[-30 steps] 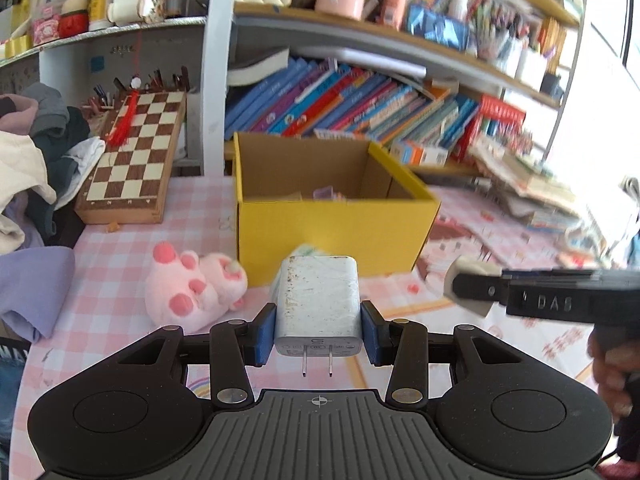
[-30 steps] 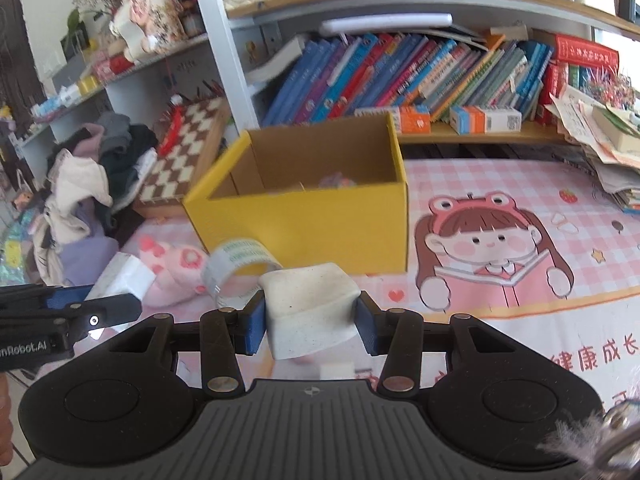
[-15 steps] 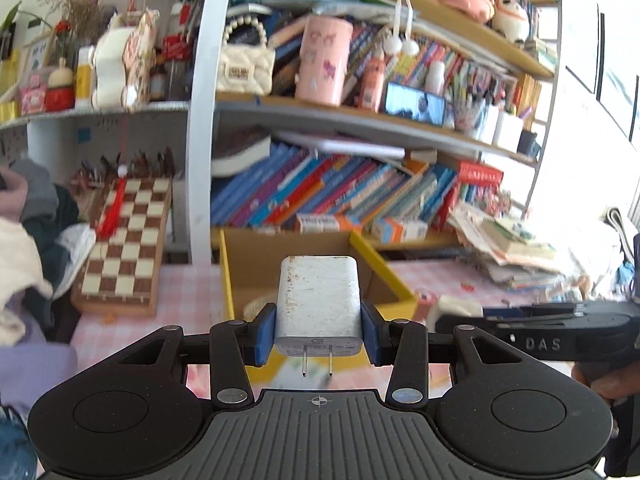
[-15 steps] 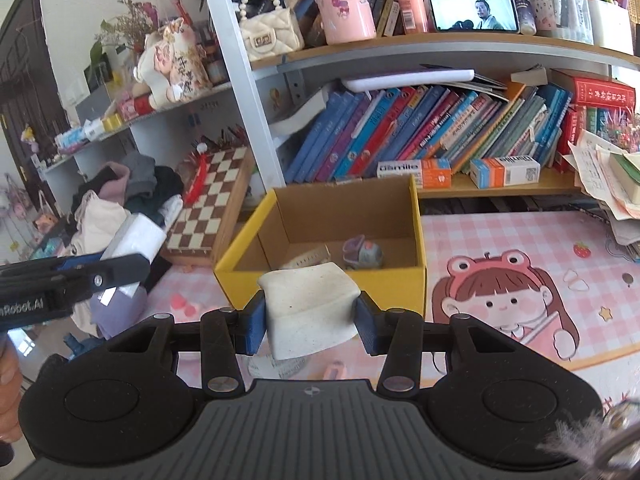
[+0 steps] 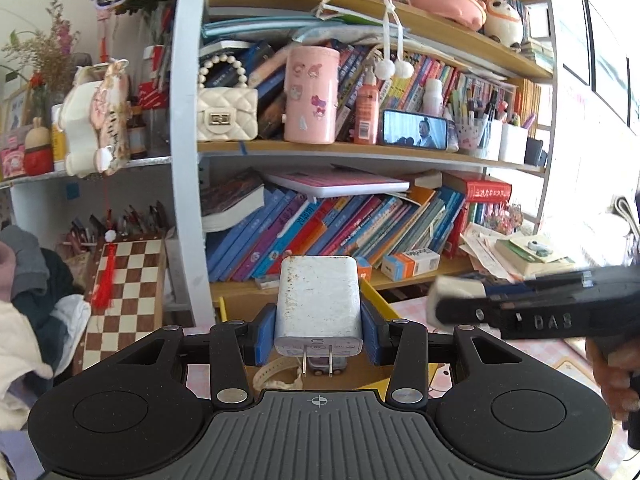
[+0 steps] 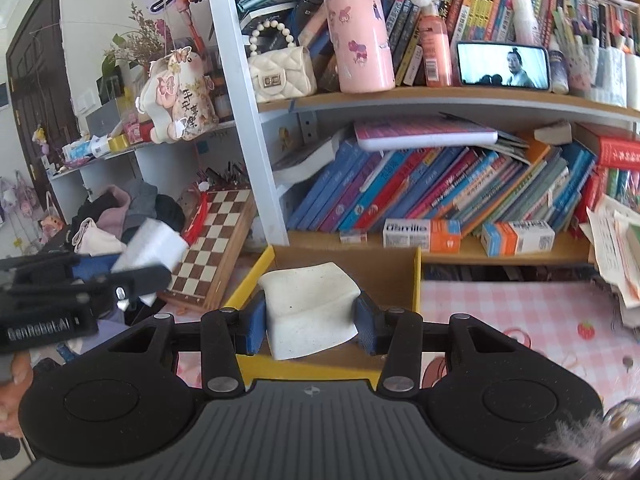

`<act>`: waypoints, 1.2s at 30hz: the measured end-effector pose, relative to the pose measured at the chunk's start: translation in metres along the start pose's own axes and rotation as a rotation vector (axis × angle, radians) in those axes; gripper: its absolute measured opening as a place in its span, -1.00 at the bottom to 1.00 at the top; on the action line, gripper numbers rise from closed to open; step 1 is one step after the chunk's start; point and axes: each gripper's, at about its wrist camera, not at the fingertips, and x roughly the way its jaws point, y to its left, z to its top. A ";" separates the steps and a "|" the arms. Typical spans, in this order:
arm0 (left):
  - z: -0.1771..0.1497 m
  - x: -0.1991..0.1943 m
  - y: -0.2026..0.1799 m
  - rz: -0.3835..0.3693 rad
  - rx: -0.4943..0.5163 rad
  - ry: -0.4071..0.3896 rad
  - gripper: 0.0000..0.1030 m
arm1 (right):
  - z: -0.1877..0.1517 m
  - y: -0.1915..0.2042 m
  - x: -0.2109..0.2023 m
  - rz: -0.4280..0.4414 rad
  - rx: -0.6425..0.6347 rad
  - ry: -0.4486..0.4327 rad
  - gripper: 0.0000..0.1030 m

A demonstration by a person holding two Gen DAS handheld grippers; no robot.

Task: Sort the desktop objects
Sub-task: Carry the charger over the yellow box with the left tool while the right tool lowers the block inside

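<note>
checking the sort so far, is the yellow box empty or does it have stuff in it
Not empty: the left wrist view shows a pale strap and another small item inside the yellow box.

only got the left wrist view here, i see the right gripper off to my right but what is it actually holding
Observer: The right gripper is shut on a white eraser, squeezed so its top edge bows inward.
Operator: ok and where is that over
Observer: It sits above the yellow cardboard box, close to the near wall.
Operator: does my charger show from that side
Observer: Yes, the white charger shows in the left gripper at the far left, in front of the chessboard.
</note>
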 end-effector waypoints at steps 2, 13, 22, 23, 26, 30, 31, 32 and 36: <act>0.003 0.009 -0.002 -0.002 0.005 0.010 -0.19 | 0.009 -0.004 0.008 -0.001 -0.007 -0.007 -0.17; 0.014 0.074 -0.008 0.036 0.058 0.067 -0.19 | 0.055 -0.023 0.066 0.000 -0.063 -0.023 -0.17; 0.006 0.121 -0.016 0.077 0.108 0.141 -0.19 | 0.053 -0.031 0.123 0.009 -0.082 0.054 -0.17; 0.005 0.125 -0.015 0.081 0.109 0.150 -0.19 | 0.053 -0.032 0.129 0.012 -0.086 0.065 -0.17; 0.001 0.139 -0.014 0.094 0.108 0.179 -0.19 | 0.052 -0.034 0.147 0.018 -0.094 0.094 -0.17; -0.006 0.153 -0.013 0.102 0.125 0.224 -0.19 | 0.050 -0.034 0.169 0.027 -0.107 0.133 -0.17; -0.008 0.156 -0.013 0.103 0.131 0.237 -0.19 | 0.050 -0.034 0.175 0.030 -0.112 0.143 -0.17; -0.011 0.159 -0.013 0.103 0.137 0.250 -0.19 | 0.049 -0.034 0.180 0.032 -0.116 0.154 -0.17; -0.020 0.171 -0.011 0.100 0.143 0.296 -0.19 | 0.044 -0.033 0.202 0.042 -0.129 0.203 -0.17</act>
